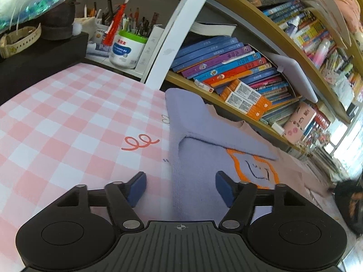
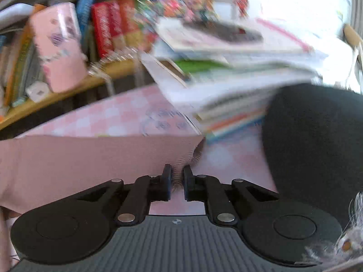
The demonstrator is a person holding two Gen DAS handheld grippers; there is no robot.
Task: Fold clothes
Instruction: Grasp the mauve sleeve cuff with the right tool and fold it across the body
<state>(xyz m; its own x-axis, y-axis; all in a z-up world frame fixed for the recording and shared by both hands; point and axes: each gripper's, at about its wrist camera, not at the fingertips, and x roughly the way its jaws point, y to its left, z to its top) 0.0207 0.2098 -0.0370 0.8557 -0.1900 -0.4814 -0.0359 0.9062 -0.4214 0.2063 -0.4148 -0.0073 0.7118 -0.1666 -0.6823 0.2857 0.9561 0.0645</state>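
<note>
A lavender and pink sweater [image 1: 199, 136] with an orange outlined figure lies on the pink checked tablecloth [image 1: 68, 117]; one lavender sleeve is folded across its body. My left gripper [image 1: 180, 188] is open and empty, hovering just above the sweater's near lavender edge. In the right wrist view, my right gripper [image 2: 177, 181] is shut on the ribbed corner of the pink part of the sweater [image 2: 90, 158] and holds it lifted off the cloth. That view is motion-blurred.
A bookshelf [image 1: 249, 104] full of books runs along the far side. A pen pot [image 1: 127, 49] and a dark box [image 1: 34, 61] stand at the back left. A stack of books [image 2: 226, 79] and a black rounded object [image 2: 317, 147] sit close to the right gripper.
</note>
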